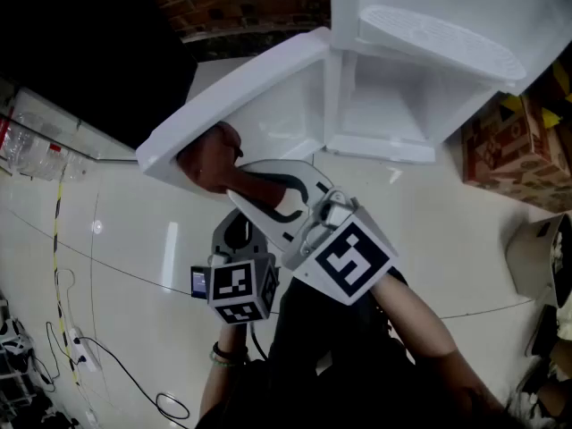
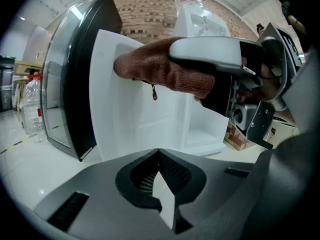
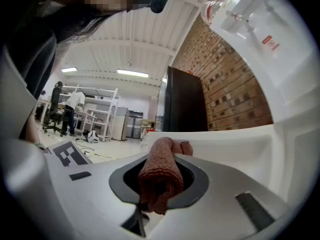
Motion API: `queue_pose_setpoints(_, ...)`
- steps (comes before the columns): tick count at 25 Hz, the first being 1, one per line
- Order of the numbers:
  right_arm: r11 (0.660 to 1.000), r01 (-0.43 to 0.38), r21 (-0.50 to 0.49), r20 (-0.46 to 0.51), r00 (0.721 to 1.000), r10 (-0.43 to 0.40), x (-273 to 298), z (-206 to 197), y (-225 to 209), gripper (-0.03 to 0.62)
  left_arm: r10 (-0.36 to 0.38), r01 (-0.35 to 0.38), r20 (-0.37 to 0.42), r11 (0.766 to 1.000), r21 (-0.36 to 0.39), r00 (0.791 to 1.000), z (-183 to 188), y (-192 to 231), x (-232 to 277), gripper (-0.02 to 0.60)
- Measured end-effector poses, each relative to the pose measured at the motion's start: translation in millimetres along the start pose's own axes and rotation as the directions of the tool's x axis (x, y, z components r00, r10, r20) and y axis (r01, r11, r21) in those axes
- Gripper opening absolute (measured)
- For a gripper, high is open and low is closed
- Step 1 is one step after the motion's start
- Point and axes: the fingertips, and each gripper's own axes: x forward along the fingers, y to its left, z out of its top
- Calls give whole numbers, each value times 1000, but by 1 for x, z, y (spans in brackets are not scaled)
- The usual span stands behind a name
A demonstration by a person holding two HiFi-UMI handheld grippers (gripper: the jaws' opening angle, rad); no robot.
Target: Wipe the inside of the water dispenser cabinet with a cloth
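Observation:
The white water dispenser cabinet stands open, its door swung out to the left. My right gripper is shut on a brown cloth and holds it against the door's inner face. In the left gripper view the cloth lies on the door under the right gripper. The right gripper view shows the cloth bunched between the jaws, with the door's edge just beyond. My left gripper hangs below, shut and holding nothing, pointed at the door.
A black cabinet stands close beside the open door. Clear plastic bottles sit on the floor at the left and cardboard boxes at the right. Cables trail over the white floor. A water bottle tops the dispenser.

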Motion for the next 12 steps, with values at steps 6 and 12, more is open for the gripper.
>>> queue_pose_setpoints(6,999,44,-22,7,999,-44,29,-4,-9,77,56,-57,-19,997,-59,998,-17,31,-23,-11)
queue_pose_setpoints(12,977,211,-34,-35,977,-213,12,-10,-69,77,104,-104,-10,990,-90,995,-22,51,-33,-11)
